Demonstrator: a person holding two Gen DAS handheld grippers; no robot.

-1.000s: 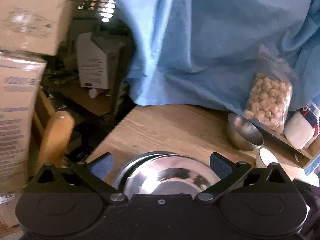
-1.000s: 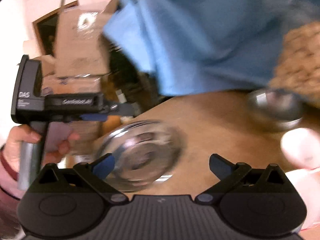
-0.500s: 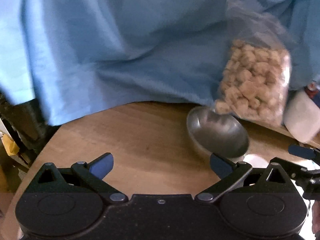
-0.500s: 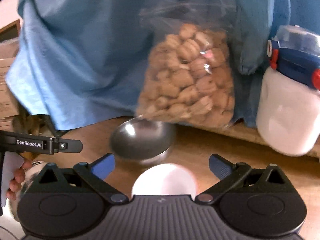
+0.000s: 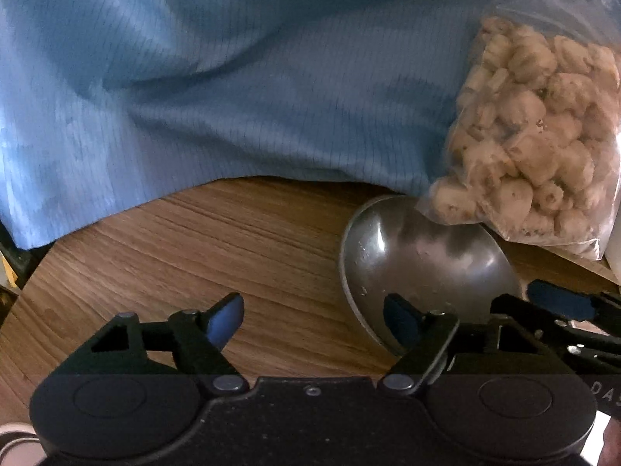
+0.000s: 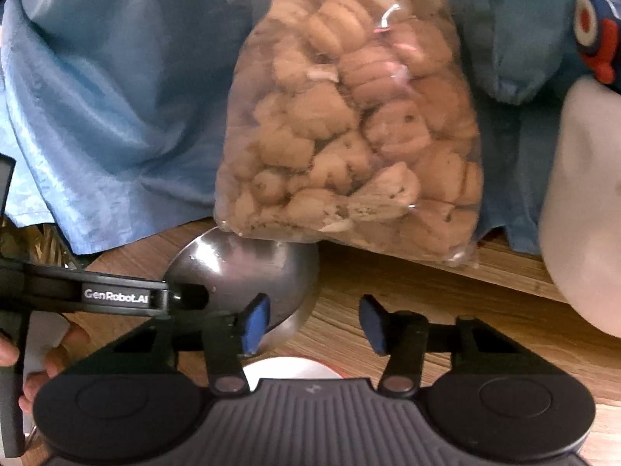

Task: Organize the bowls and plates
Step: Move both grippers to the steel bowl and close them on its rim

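A crumpled light-blue cloth (image 5: pixel 217 77) is draped over the back of the brown wooden table (image 5: pixel 233 240), and a clear plastic bag of beige snack pieces (image 6: pixel 349 124) is propped against it, its lower corner overhanging the round stainless-steel bowl (image 5: pixel 423 256) set on the table. A white round dish (image 6: pixel 291 369) is partly seen below the right gripper (image 6: pixel 312 322), whose blue-padded fingers are closing with only bare table seen between them. The left gripper (image 5: pixel 312 322) is likewise closing on nothing, its right finger lying over the steel bowl's near rim.
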